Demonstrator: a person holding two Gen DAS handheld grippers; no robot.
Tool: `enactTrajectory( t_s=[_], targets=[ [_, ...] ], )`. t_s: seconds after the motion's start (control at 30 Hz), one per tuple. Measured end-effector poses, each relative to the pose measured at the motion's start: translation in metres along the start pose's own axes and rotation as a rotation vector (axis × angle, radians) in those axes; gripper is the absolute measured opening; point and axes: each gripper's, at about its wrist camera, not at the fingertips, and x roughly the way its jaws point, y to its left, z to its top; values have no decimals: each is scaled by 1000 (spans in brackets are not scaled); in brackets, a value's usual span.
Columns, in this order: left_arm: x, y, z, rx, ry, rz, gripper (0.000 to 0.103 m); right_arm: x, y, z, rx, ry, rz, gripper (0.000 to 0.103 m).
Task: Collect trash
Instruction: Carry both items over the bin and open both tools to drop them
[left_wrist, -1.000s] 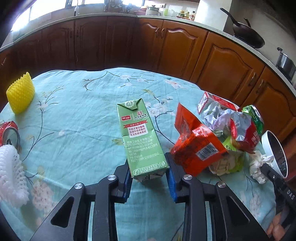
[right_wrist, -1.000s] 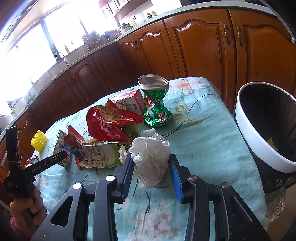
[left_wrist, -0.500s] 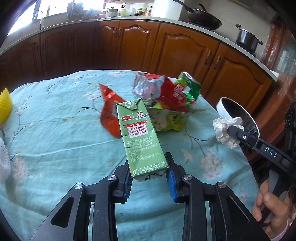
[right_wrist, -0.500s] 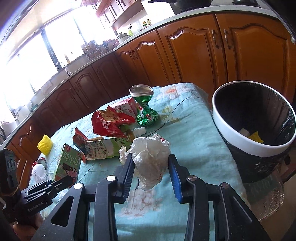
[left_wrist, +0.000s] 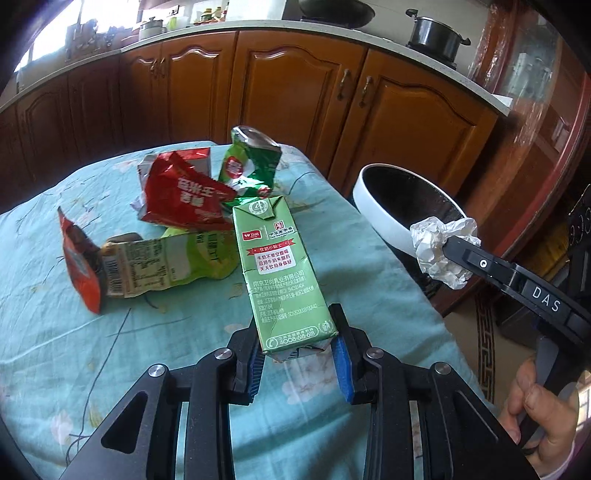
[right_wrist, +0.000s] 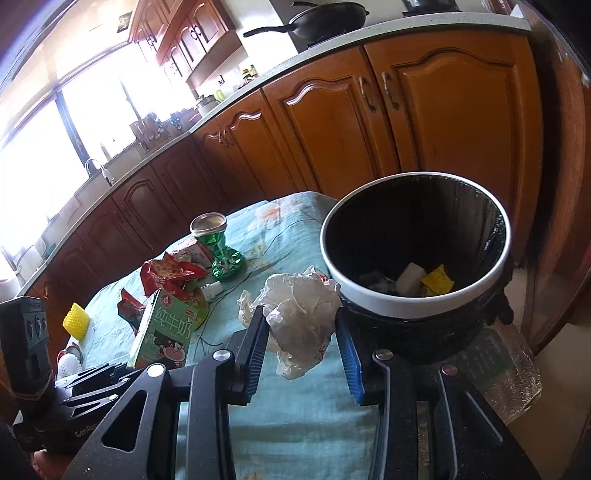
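My left gripper (left_wrist: 297, 350) is shut on a green milk carton (left_wrist: 280, 273), held upright above the cloth-covered table (left_wrist: 147, 332). My right gripper (right_wrist: 303, 343) is shut on a crumpled white paper wad (right_wrist: 299, 314), just left of the bin's rim. In the left wrist view that wad (left_wrist: 439, 251) hangs in front of the bin (left_wrist: 384, 218). The bin (right_wrist: 417, 306) is black with a white rim and has some scraps at its bottom. In the right wrist view the carton (right_wrist: 166, 332) shows at lower left.
On the table lie red snack bags (left_wrist: 181, 195), a green-and-white bag (left_wrist: 166, 262), a crushed green can (left_wrist: 251, 166), a yellow foam net (right_wrist: 75, 320) and a white one (right_wrist: 70, 363). Wooden cabinets (left_wrist: 295, 92) stand behind. A hand (left_wrist: 539, 406) grips the right tool.
Both grippers have swung toward the bin with their loads. The bin now looms larger in the right wrist view, and the paper wad sits by its rim.
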Motion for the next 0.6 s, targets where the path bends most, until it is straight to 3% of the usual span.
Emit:
enactTrajectory(
  t_s=[0.6],
  targets=[
    [53,-57,44,117,13,-63,31,-16,-53,23,66,-52,-67,38]
  ],
)
